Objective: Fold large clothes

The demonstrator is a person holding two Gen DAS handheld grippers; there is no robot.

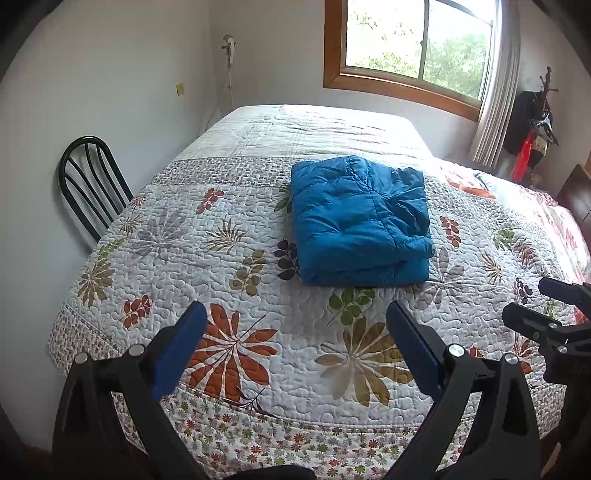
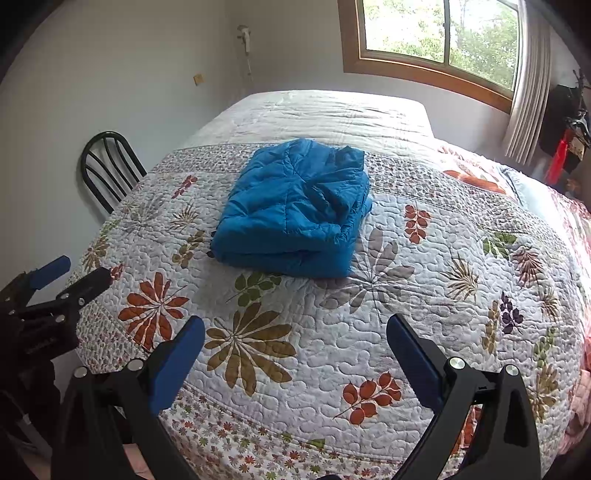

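Puffy blue quilted jacket (image 1: 360, 221) sits folded square on floral quilted bedspread (image 1: 221, 258); L gripper (image 1: 295, 343) & R gripper (image 2: 295, 354) jaws spread, empty — looks done.

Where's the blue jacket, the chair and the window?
blue jacket (image 1: 360, 221), left wrist view, middle of its folded top.
chair (image 1: 90, 177), left wrist view, its black back.
window (image 2: 439, 29), right wrist view, the glass.

A wide bed (image 1: 258, 221) fills the room's middle, covered by a white quilted bedspread (image 2: 369, 332) printed with rust, olive, grey and purple leaves, with a small-flower border along its near edge. Directly on the quilt, towards the middle, lies a bright blue puffy quilted jacket (image 1: 358, 221), folded into a thick squarish bundle.
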